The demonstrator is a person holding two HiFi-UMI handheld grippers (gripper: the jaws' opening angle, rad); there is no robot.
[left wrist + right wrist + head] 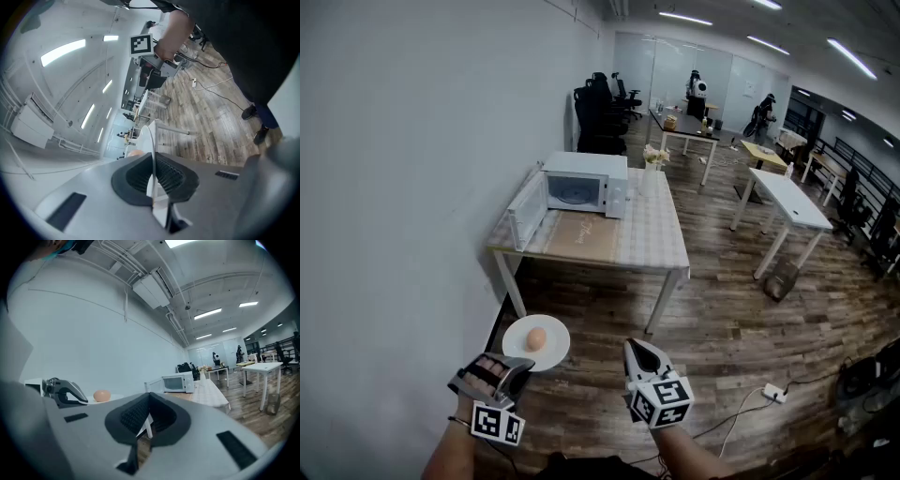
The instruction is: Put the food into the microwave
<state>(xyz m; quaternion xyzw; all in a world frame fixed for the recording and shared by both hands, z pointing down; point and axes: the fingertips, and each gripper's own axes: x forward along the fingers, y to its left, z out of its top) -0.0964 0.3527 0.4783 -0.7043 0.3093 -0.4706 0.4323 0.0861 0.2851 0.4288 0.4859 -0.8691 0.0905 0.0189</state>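
We hold the plate (pixel 556 350) by its near rim in the left hand-held gripper (pixel 516 367). Its jaws are all but together, pinched on the thin white edge. A round, peach-coloured piece of food (pixel 536 338) lies in the middle of the plate, well short of the microwave (pixel 586 184), with bare wooden floor (pixel 722 319) between them. The right hand-held gripper (pixel 636 349) hangs just beside the plate, equally far from the microwave, its jaws closed with nothing in them.

The microwave stands on a worktop (pixel 654 242), and its door (pixel 527 208) is swung out to the microwave's left, so the cavity faces us. A vase (pixel 652 172) of pale flowers stands just right of the microwave, and a plain wall (pixel 412 169) runs along its left. White tables (pixel 787 202) stand well to the microwave's right and dark office chairs (pixel 600 112) behind it. A power strip (pixel 773 392) with its cable lies on the floor, nearer us than the microwave and to its right
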